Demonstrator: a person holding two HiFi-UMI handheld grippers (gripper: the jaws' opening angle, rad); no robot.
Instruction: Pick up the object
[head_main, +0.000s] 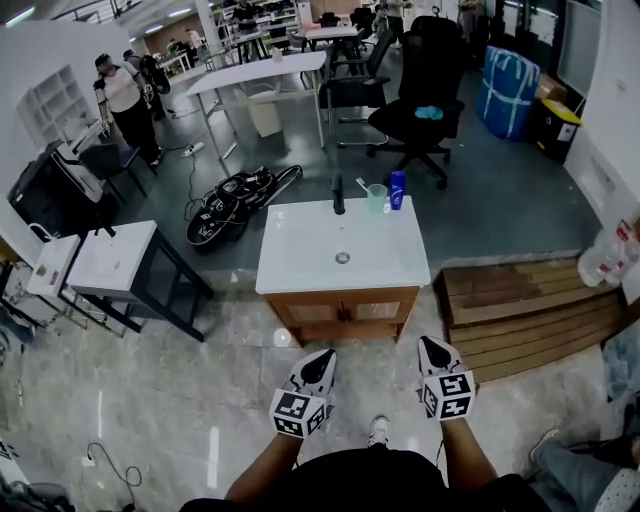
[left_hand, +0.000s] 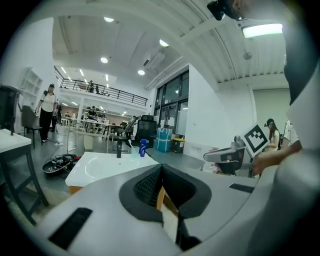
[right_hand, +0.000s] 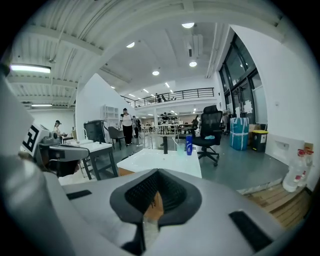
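Step in hand: approach, judged from the layout. Nothing is picked up yet, and both grippers hang short of the table.
Left gripper (head_main: 321, 362): lower centre of the head view, on the left of the pair. Jaws closed together, with nothing between them.
Right gripper (head_main: 432, 350): lower centre, just right of the other. Jaws closed tight and empty.
Table (head_main: 292, 270): white washbasin top on a wooden cabinet, at mid-frame in the head view. A round drain sits in the bowl.
Black faucet (head_main: 338, 195): upright at the far rim of the table.
Translucent green cup (head_main: 376, 198): at the far rim, right of the faucet. A pale stick, probably a toothbrush, stands in it.
Blue plastic bottle (head_main: 397, 189): upright just right of the cup. I cannot tell whether the two touch.
Task's thing: not named in the task. The cup and the bottle are the likely candidates, both at the far rim and well apart from either gripper.
Next move, as a judgement: step in, open the right gripper's jaws, reach over the basin and close on one item without knocking its neighbour.
Writing: black-and-white square markers on each gripper's cube. The bottle's label is too small to read, and no brand is legible.
Surroundings: black office chair (head_main: 420, 90) at upper right, wooden pallet (head_main: 520, 305) at right.
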